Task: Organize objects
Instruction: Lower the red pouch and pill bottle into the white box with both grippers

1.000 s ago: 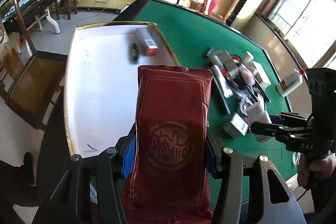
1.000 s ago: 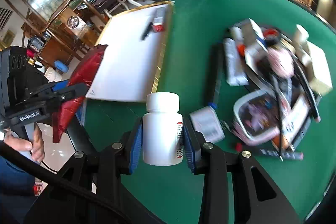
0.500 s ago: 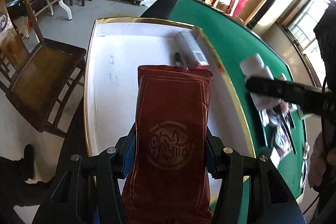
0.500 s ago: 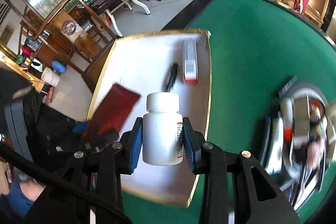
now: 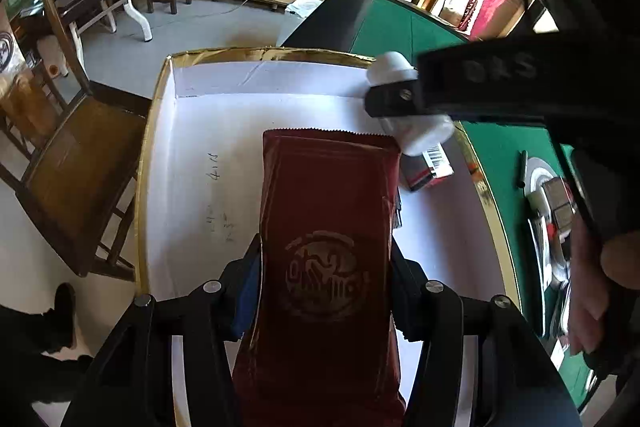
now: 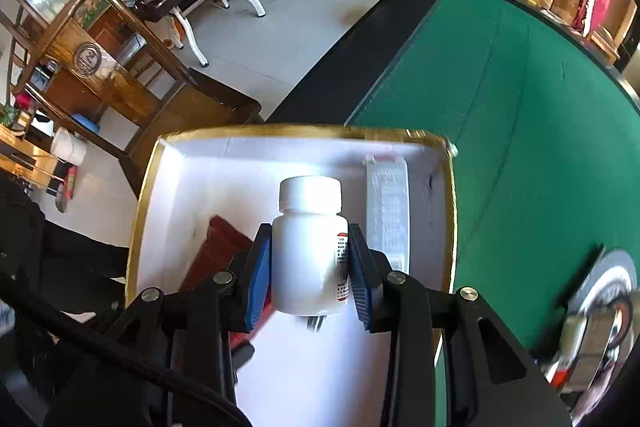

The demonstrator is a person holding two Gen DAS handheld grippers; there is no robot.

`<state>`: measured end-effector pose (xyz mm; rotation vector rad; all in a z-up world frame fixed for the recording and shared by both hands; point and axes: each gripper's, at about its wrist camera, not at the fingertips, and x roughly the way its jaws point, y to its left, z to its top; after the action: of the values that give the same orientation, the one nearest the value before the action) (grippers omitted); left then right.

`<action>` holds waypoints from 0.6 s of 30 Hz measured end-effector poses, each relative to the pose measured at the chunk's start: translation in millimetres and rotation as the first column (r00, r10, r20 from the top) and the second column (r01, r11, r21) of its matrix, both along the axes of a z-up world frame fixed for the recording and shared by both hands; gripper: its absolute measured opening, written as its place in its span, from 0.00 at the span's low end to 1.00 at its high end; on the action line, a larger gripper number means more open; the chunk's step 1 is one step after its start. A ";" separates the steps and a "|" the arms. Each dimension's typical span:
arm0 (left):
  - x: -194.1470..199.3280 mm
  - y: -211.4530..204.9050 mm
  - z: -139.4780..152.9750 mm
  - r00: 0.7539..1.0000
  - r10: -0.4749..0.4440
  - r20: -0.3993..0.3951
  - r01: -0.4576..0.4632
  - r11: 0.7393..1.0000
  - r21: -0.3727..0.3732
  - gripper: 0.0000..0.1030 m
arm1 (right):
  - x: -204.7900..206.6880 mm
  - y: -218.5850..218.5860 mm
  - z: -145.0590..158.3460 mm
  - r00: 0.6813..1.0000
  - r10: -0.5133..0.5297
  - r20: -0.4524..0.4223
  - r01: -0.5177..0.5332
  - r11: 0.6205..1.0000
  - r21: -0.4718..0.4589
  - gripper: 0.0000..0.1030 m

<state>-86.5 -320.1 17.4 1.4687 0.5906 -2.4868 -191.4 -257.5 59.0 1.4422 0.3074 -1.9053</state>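
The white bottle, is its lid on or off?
On. The white bottle has its white cap sitting on its neck, and the right gripper has its jaws clamped on the bottle's sides above the white box.

Box (image 6: 148, 195) sits on table (image 6: 520, 115) at its edge, w/ chair (image 6: 180, 107) at 10 o'clock beyond it, carton (image 6: 387, 203) inside along box's 3 o'clock wall, clutter pile (image 6: 600, 327) on table at 4 o'clock.
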 end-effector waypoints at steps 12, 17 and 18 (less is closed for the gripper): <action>-9.7 7.9 -2.7 1.000 -0.007 -0.021 0.006 0.998 -0.055 0.48 | -20.7 -13.1 -20.9 1.000 0.011 0.007 -0.012 0.999 0.051 0.33; -7.3 11.4 -2.7 0.999 -0.015 -0.032 0.013 0.997 -0.071 0.51 | -24.4 -16.8 -23.9 1.000 0.015 -0.003 -0.015 0.998 0.061 0.33; -6.4 10.7 -2.0 0.999 -0.014 -0.036 0.011 0.998 -0.063 0.52 | -25.8 -18.2 -23.6 1.000 0.014 -0.002 -0.014 0.998 0.064 0.33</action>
<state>-92.8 -309.4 15.4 1.4123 0.5065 -2.5220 -217.2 -275.7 35.4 1.4753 0.3814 -1.9021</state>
